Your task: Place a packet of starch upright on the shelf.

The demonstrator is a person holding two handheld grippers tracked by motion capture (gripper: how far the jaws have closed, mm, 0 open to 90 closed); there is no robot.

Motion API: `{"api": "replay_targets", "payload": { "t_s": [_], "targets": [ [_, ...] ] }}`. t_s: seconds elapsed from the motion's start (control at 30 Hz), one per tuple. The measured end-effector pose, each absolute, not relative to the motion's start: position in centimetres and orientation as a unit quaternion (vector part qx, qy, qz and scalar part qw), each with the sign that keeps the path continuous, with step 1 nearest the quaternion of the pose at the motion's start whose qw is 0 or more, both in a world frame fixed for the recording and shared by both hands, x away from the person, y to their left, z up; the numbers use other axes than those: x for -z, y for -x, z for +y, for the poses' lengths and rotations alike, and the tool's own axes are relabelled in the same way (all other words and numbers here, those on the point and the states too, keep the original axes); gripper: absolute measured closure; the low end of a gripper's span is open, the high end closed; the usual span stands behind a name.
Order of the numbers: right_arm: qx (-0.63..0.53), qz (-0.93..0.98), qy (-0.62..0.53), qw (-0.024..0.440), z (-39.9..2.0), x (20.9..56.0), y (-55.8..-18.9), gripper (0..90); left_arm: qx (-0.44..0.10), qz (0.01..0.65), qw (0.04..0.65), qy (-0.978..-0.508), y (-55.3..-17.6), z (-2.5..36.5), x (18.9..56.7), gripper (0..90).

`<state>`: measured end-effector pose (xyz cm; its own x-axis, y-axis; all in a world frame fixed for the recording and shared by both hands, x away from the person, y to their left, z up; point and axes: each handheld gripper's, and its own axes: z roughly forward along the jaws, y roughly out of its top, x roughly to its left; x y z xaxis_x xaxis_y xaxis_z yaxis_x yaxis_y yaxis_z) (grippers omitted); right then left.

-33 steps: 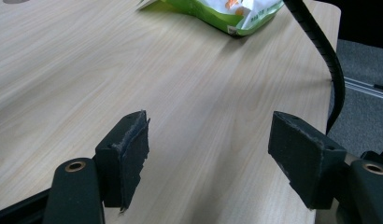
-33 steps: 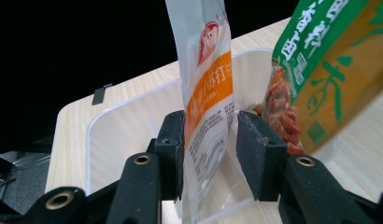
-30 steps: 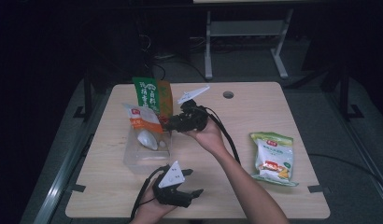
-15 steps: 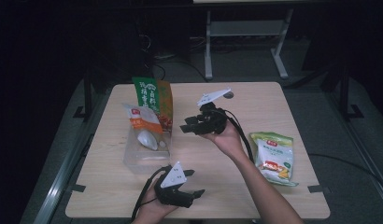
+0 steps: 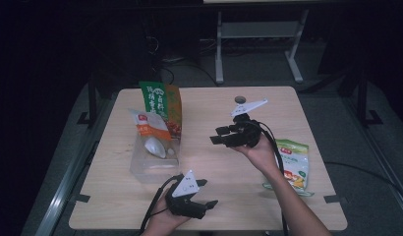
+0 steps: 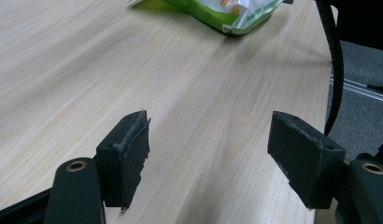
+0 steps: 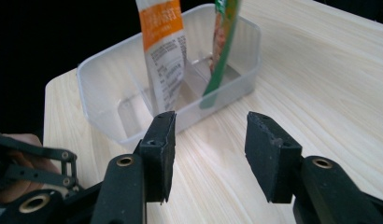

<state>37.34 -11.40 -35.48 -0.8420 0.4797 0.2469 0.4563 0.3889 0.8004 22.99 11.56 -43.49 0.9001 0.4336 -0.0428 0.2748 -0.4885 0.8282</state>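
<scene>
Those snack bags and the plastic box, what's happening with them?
A person holds a hand-held gripper in each hand and seems to be packing snack bags into the clear plastic box. A green bag and an orange-and-white bag already stand in it. The right hand-held gripper hangs empty over the table, its jaws just opening. The left hand-held gripper rests open near the front edge. Another green bag lies at the right.

A pale wood surface (image 5: 209, 196) with rounded corners carries everything here. On its left half sits a clear tub (image 5: 153, 164), straight on the wood, with two packets standing inside it. Over at the right edge, well apart from the tub, a green bag (image 5: 292, 164) lies flat. A round hole (image 5: 240, 99) shows in the wood near the far edge. Bare wood runs between tub and bag.
</scene>
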Motion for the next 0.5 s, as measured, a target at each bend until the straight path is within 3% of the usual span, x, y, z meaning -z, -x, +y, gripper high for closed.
{"api": "replay_targets", "payload": {
  "t_s": [0.5],
  "targets": [
    [-0.467, 0.827, -0.314, 0.015, -15.7, 36.6, -36.2, 47.7, -0.084, 0.203, 0.458, -0.861, -23.1, 11.0, 43.8, 28.2]
  ]
}}
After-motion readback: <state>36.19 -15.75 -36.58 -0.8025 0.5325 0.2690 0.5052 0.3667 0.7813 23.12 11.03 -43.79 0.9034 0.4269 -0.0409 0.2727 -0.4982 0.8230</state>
